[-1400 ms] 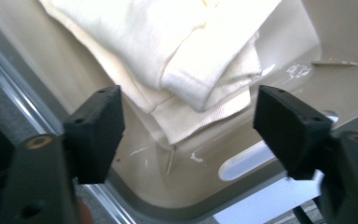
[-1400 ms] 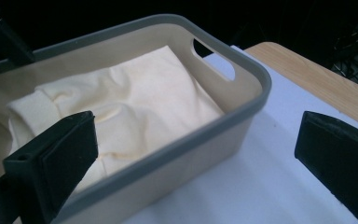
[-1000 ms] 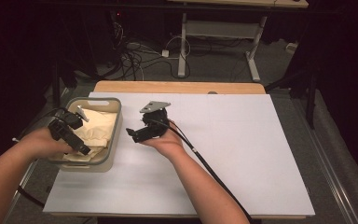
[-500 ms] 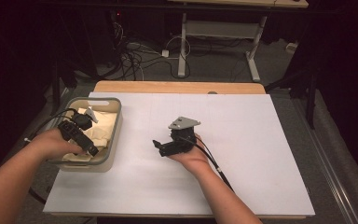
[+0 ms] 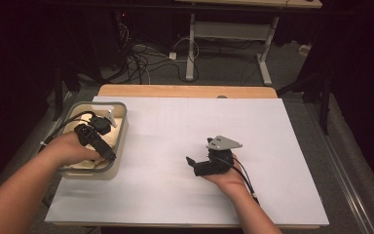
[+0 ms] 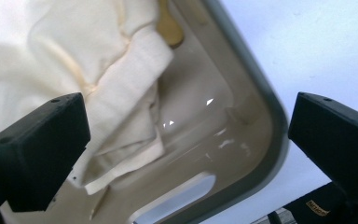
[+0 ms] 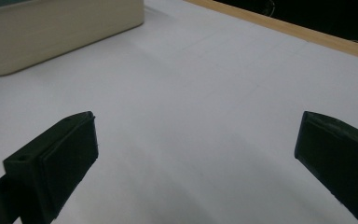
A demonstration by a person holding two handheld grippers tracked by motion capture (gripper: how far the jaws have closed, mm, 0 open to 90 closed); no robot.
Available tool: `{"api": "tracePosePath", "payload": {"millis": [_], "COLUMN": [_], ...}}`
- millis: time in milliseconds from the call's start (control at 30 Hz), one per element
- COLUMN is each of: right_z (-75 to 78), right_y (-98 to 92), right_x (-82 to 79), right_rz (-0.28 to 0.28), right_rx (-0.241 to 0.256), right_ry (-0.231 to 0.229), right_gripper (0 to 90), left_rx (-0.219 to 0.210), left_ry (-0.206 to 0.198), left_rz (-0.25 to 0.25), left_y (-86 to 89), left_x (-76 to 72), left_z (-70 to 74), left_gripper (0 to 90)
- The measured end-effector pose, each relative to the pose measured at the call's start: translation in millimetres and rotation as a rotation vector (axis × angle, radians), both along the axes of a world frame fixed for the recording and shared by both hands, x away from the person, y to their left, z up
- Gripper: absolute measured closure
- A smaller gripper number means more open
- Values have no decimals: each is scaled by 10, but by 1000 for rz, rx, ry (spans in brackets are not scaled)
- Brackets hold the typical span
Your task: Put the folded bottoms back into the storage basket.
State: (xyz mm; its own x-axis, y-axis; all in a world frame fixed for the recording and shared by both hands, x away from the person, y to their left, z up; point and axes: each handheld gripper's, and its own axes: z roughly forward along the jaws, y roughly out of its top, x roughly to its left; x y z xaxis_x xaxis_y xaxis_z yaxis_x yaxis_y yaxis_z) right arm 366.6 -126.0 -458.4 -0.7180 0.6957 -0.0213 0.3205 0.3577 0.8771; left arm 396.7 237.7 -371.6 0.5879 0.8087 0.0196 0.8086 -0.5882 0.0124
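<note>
Hovering wide open over the cloth (image 6: pixel 88 79) in the bin (image 5: pixel 119 146) at nine o'clock, left tongs (image 6: pixel 186 144) have grasped nothing; right tongs (image 7: pixel 196 163) wait open, empty.

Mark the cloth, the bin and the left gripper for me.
cloth (image 6: pixel 74 60), left gripper view, on its crumpled middle.
bin (image 5: pixel 122 130), high view, on its grey right rim.
left gripper (image 6: pixel 186 140), left gripper view, midway between its open jaws.

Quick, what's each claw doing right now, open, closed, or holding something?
Left claw: open, holding nothing, above the cloth in the bin.
Right claw: open, holding nothing.
</note>
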Motion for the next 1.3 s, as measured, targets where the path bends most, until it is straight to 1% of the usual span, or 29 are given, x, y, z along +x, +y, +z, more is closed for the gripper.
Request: {"api": "tracePosePath", "payload": {"millis": [100, 267, 300, 467, 533, 633, 667, 767, 867, 967, 1067, 1133, 1267, 1300], "right_z": [-28, -63, -72, -121, -138, -170, -180, -187, -176, -155, -149, -154, -169, -174], "right_y": [-183, -473, -528, -781, -871, -996, -1026, -1105, -1154, -1146, -1117, -1104, -1101, -1100], "right_x": [-75, -194, -216, -308, -346, -416, -443, -530, -577, -579, -586, -592, -591, -589], "right_rz": [-19, -58, -66, -108, -124, -148, -155, -157, -172, -176, -166, -161, -161, -164], "right_rx": [11, 8, 8, 10, 18, 51, 53, 36, 57, 68, 70, 60, 60, 62], "right_ry": [-10, -25, -28, -27, -30, -34, -41, -51, -55, -64, -67, -68, -63, -60], "right_gripper": [7, 7, 7, 7, 7, 7, 7, 7, 7, 7, 7, 7, 7, 7], "left_rx": [29, 47, 44, 61, 67, 70, 67, 62, 58, 54, 43, 39, 25, 26], "left_ry": [-6, -12, -10, 2, 6, 7, 6, 6, 15, 33, 35, 38, 37, 39], "left_rz": [-21, -52, -57, -84, -96, -115, -120, -140, -158, -178, -188, -196, -203, -212], "left_y": [-108, -303, -341, -513, -577, -684, -721, -829, -924, -991, -1048, -1080, -1135, -1150], "left_x": [-6, 10, 14, 37, 47, 55, 57, 66, 88, 108, 129, 138, 145, 152], "left_z": [3, 32, 32, 0, -11, -26, -31, -56, -123, -192, -265, -323, -429, -455], "left_gripper": [0, 0, 0, 0, 0, 0, 0, 0, 0, 0, 0, 0, 0, 0]}}
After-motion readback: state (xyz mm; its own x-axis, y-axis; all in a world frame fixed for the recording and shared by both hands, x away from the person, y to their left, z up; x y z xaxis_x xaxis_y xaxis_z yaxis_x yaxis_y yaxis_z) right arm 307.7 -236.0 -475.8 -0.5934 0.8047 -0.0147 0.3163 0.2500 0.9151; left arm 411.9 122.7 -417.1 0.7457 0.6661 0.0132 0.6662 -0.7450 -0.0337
